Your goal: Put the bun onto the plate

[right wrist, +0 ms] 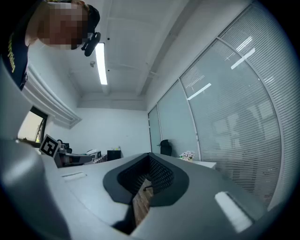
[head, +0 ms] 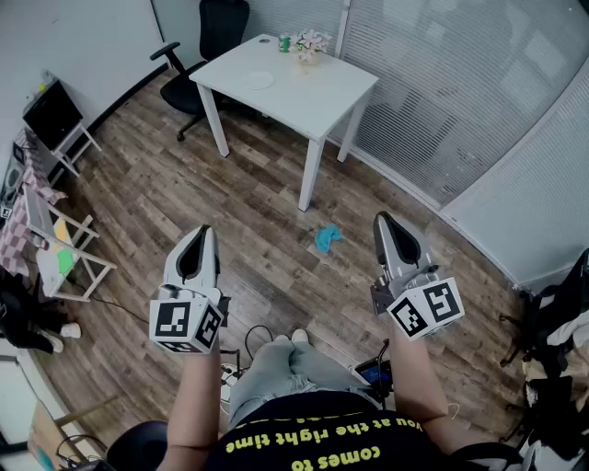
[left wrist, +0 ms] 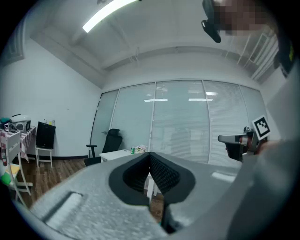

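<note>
The plate [head: 260, 80] lies on the worktop [head: 317, 92]; the bun is too small to make out there. The left gripper [head: 203, 231] and the right gripper [head: 381, 218] hang well short of the worktop, fingers pressed together, holding nothing.

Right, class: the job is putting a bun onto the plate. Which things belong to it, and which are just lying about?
Job: plate, white table, left gripper, right gripper; no bun shows.
Lying about: green can, flowers, office chair, blue cloth on the floor.
</note>
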Demonstrator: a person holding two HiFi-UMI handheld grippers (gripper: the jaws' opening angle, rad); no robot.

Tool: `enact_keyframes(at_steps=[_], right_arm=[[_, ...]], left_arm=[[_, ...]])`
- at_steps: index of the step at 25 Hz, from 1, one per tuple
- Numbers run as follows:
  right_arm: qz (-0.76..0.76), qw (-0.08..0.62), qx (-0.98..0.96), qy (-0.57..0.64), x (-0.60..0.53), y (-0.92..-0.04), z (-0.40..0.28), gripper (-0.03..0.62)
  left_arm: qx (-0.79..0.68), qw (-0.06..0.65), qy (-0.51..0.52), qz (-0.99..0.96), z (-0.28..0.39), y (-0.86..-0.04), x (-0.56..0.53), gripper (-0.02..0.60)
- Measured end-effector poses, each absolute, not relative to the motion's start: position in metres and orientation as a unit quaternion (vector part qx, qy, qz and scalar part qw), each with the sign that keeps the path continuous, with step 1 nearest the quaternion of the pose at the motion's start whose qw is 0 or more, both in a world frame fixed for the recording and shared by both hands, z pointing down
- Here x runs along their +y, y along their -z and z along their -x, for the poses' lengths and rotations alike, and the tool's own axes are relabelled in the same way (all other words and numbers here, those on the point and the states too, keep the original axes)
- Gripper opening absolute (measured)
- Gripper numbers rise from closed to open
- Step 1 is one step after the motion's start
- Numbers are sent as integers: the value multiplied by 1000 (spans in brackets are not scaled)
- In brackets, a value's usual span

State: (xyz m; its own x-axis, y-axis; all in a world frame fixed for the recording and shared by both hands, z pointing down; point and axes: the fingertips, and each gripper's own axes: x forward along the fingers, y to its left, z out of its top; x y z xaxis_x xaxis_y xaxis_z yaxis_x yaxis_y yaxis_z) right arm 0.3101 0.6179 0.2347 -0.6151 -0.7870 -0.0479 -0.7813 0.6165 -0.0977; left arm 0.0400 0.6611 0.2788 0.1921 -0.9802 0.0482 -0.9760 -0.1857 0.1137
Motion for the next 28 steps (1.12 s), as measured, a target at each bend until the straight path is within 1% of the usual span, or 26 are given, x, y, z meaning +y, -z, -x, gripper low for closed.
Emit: enact_keyframes(at_steps=[28], right_arm=[[388,62,918,46,573,-238,-308,3]], left_arm=[[-668,53,21,-742,-44,-283,635,1]])
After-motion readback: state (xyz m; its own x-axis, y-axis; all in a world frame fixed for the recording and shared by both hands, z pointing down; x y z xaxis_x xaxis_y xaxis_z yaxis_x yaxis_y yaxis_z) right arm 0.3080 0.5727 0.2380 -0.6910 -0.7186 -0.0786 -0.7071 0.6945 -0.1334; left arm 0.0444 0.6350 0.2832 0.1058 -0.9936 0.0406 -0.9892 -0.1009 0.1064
